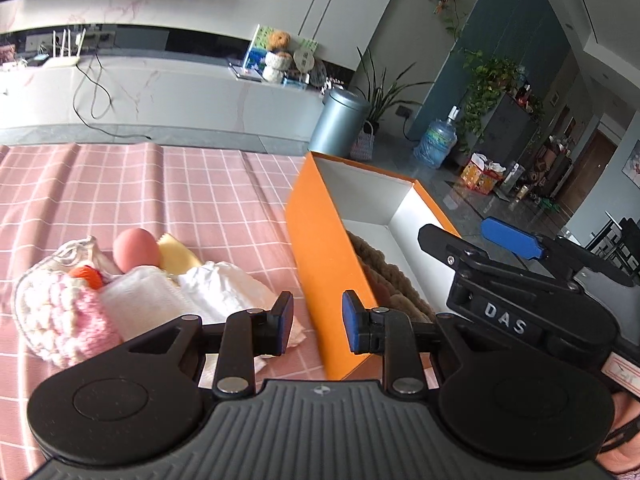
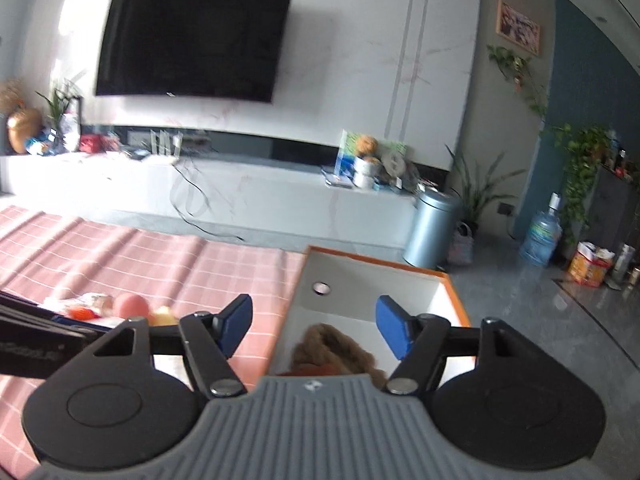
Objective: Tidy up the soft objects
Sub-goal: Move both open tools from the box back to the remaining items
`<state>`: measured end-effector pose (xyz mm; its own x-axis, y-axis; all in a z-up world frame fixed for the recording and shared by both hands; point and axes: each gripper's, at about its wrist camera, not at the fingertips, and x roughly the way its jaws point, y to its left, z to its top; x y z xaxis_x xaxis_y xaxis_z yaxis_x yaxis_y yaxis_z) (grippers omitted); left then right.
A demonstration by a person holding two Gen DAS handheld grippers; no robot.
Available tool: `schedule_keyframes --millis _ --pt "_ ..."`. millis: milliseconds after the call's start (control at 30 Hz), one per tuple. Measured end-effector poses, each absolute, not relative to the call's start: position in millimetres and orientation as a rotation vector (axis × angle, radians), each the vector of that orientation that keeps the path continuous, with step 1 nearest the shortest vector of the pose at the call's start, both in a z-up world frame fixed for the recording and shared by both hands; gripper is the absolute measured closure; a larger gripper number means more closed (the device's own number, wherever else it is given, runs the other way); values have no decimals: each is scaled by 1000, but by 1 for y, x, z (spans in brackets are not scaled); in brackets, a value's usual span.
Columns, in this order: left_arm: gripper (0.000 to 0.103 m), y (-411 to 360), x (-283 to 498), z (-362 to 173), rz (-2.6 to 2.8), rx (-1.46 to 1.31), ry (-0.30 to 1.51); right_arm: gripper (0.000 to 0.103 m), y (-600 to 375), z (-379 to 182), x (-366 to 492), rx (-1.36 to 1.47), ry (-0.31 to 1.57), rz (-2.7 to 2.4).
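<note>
My left gripper [image 1: 316, 322] and right gripper [image 2: 314, 326] hang empty, jaws apart; the orange box [image 1: 320, 248] at one o'clock holds a brown knit [image 2: 332, 350].

Your left gripper [image 1: 317, 322] and right gripper [image 2: 314, 328] look alike: black linkages with silver pivot screws, blue finger pads [image 2: 390, 328], round black discs, a ribbed grey base. One carries white "DAS" lettering [image 1: 505, 318].

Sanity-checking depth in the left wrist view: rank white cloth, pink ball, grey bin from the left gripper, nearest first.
From the left gripper:
1. White cloth, just ahead of its left finger, on the table.
2. Pink ball, farther back-left in the pile.
3. Grey bin, on the floor beyond the table.
</note>
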<state>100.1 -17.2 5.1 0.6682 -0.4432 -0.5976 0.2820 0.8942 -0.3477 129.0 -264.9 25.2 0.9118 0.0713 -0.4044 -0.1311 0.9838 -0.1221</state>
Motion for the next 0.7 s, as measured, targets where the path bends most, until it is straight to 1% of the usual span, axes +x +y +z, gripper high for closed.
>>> schedule_keyframes --millis 167,567,700 --pt "74 1 79 2 -366 -209 679 35 -239 20 110 -155 392 174" --pt "74 47 49 -22 -210 -197 598 35 -192 -3 86 -171 472 336" --pt "74 62 46 -34 -192 -240 649 35 -182 -14 89 -168 535 363"
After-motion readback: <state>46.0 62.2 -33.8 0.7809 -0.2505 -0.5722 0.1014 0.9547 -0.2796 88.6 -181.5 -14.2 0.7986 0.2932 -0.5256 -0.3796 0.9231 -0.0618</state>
